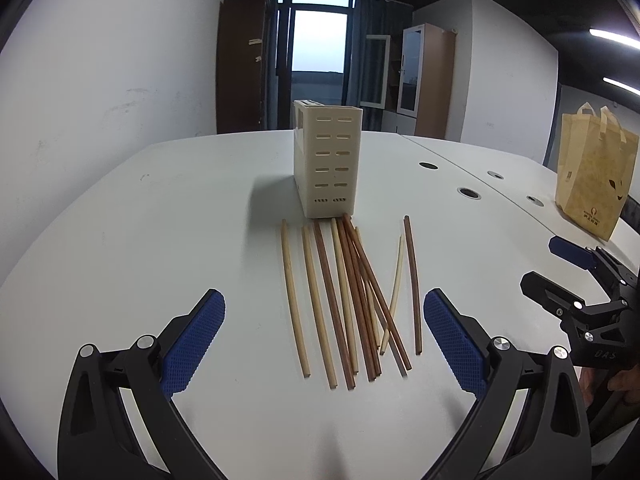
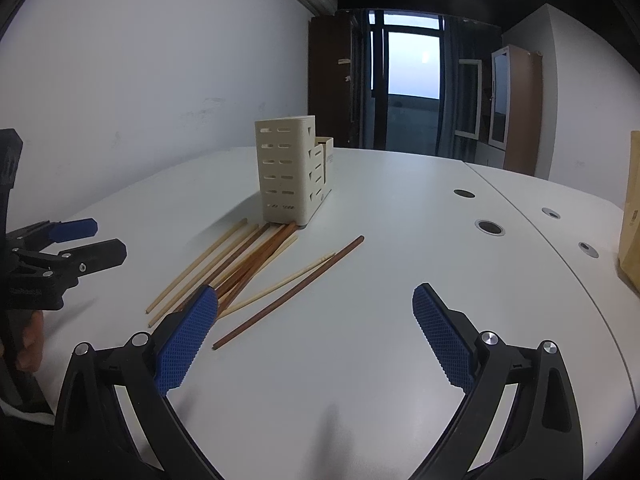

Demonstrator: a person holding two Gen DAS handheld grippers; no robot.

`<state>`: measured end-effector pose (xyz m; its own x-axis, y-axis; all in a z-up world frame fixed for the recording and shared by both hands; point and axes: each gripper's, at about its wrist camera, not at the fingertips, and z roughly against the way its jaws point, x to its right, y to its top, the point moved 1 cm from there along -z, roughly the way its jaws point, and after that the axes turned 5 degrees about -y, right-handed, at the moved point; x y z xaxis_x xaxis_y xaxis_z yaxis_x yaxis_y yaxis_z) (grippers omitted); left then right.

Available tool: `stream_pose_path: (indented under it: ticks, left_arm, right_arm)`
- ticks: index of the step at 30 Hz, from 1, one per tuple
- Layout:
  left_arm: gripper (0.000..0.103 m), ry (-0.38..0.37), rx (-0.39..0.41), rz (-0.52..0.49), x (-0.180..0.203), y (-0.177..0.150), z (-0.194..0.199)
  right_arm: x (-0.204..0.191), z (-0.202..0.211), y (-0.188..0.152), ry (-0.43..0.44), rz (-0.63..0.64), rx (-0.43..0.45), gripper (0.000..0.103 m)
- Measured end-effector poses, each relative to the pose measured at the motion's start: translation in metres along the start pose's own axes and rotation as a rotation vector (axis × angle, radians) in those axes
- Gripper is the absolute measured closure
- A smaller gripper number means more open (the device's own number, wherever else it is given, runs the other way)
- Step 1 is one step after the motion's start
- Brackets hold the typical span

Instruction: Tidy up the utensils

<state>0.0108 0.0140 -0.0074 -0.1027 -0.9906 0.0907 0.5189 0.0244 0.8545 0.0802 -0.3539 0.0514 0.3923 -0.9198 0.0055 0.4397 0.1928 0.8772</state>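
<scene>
Several chopsticks (image 1: pixel 340 300), some pale and some dark brown, lie loose on the white table (image 1: pixel 160 220) in front of a cream slotted utensil holder (image 1: pixel 326 160). My left gripper (image 1: pixel 324 304) is open above their near ends, holding nothing. One dark chopstick (image 1: pixel 412 280) lies a little apart on the right. In the right wrist view, my right gripper (image 2: pixel 316 300) is open and empty, with its left pad over the near ends of the chopsticks (image 2: pixel 248 264). The holder (image 2: pixel 290 172) stands upright behind them. Each gripper shows in the other's view: right gripper (image 1: pixel 540 262), left gripper (image 2: pixel 108 239).
A tan paper bag (image 1: pixel 596 176) stands at the table's right side. Round cable holes (image 1: pixel 469 193) run along a seam between two tabletops. A white wall lies to the left, with a window and cabinets behind. A hand (image 2: pixel 32 336) holds the left gripper.
</scene>
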Motion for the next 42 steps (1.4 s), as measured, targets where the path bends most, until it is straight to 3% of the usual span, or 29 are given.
stream_pose_path:
  ticks: [30, 35, 42]
  left_arm:
    - [0.006, 0.006, 0.022, -0.015, 0.004, -0.004, 0.000]
    - [0.006, -0.032, -0.016, 0.028, -0.001, -0.004, -0.005]
    - [0.006, -0.005, -0.028, 0.028, -0.004, 0.001, -0.010]
  right_arm:
    - [0.002, -0.002, 0.000, -0.008, -0.012, -0.012, 0.004]
    - [0.003, -0.006, 0.002, 0.007, -0.021, -0.033, 0.004]
    - [0.007, -0.017, 0.008, -0.021, -0.017, -0.059, 0.004]
